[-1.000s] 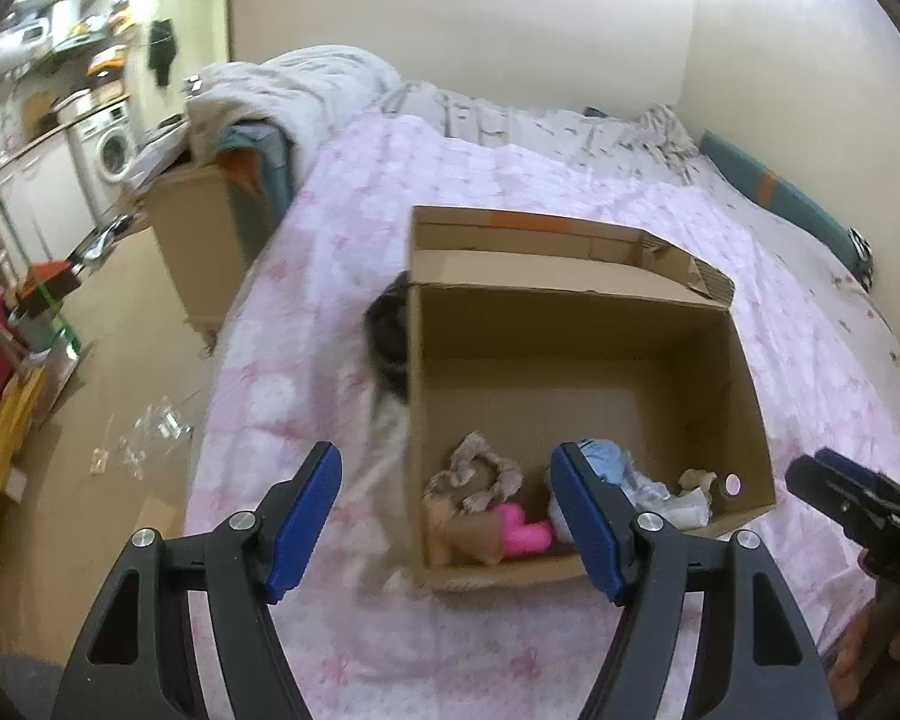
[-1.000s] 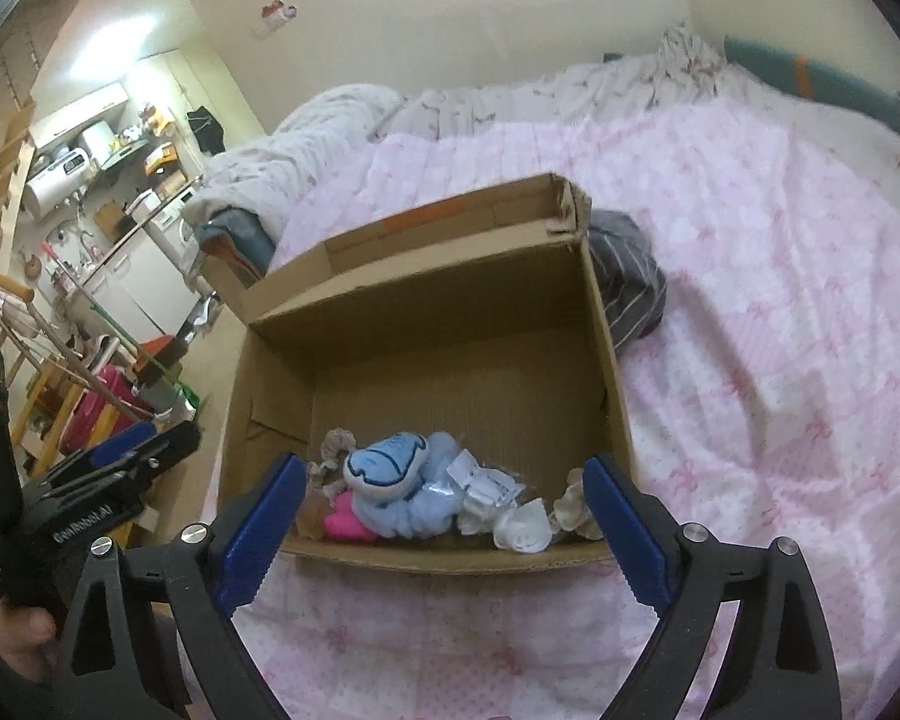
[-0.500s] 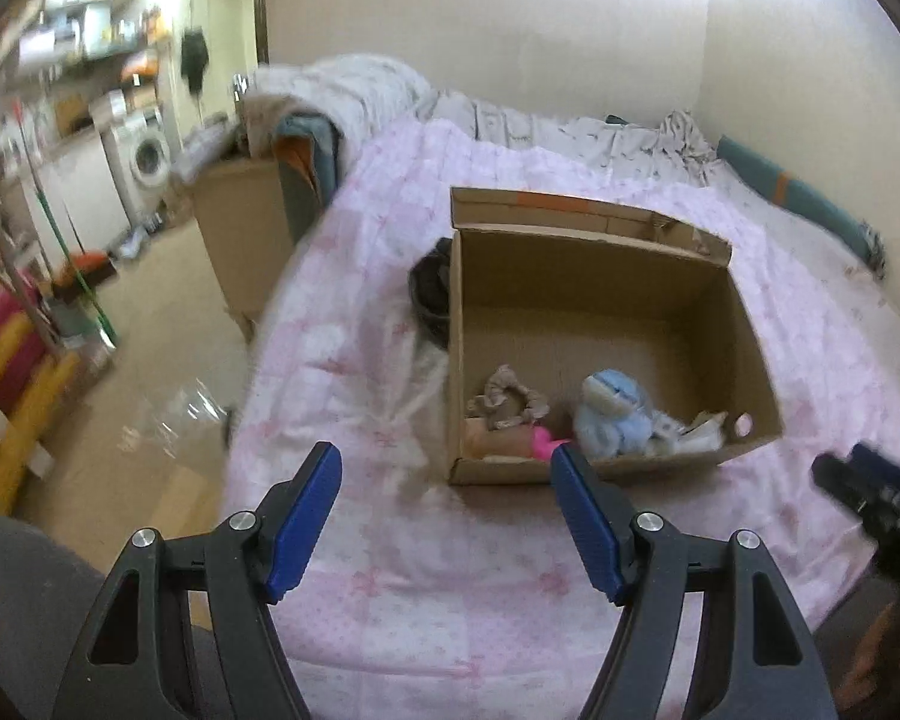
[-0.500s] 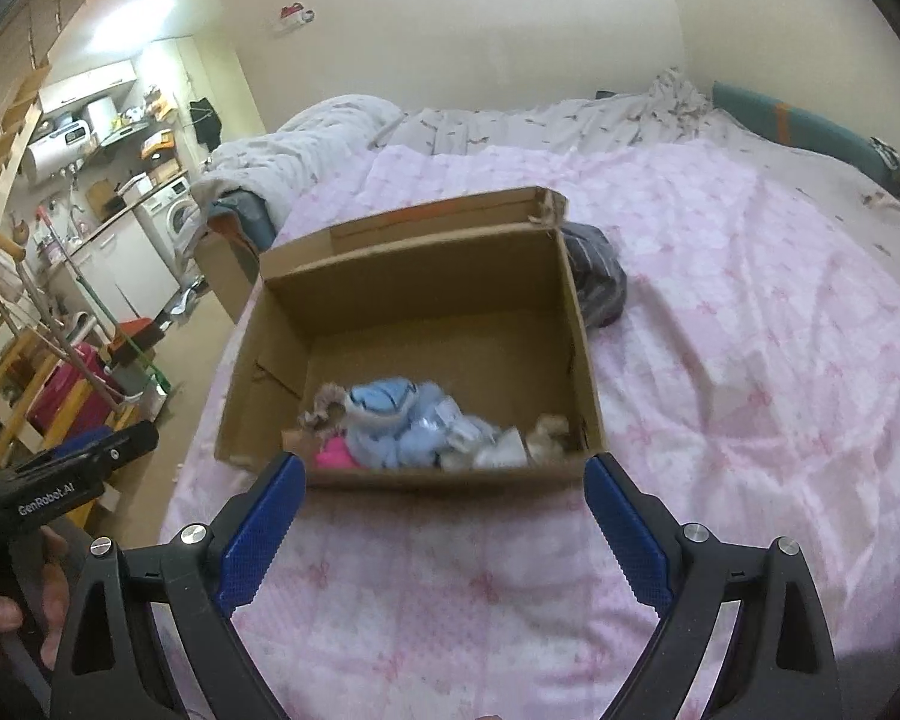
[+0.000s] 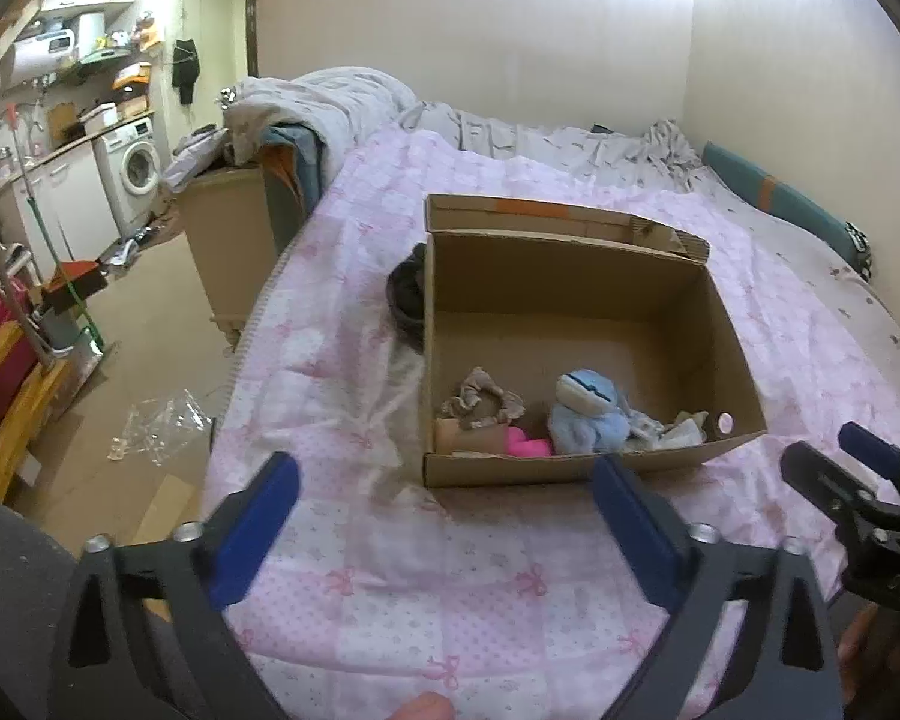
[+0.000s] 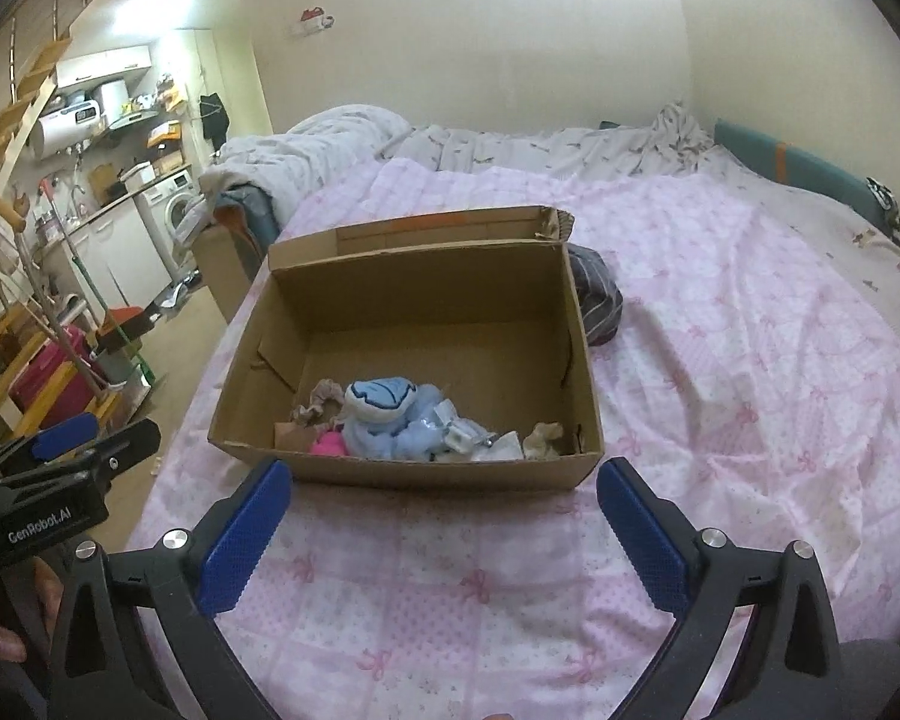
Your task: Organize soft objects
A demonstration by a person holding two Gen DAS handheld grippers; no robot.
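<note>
An open cardboard box [image 5: 570,264] [image 6: 426,276] stands on the pink bedspread. Along its near wall lie a blue plush toy [image 5: 585,411] [image 6: 384,414], a beige scrunchie [image 5: 480,399] [image 6: 318,402], a pink item [image 5: 528,447] [image 6: 329,443] and white cloth pieces [image 5: 669,429] [image 6: 498,447]. My left gripper [image 5: 444,498] is open and empty over the bed in front of the box. My right gripper [image 6: 444,504] is open and empty, also in front of the box. A dark striped cloth [image 6: 597,300] [image 5: 408,300] lies on the bed beside the box.
The bed's left edge drops to a floor with a clear plastic bag [image 5: 162,426]. A beige cabinet [image 5: 222,246] piled with bedding stands beside the bed. A washing machine [image 5: 132,174] and a wooden ladder [image 6: 6,324] are at the left. Walls bound the bed behind and at the right.
Both grippers have pulled back and up from the box, which now looks smaller and farther. Both stay open and empty. The items in the box have not moved.
</note>
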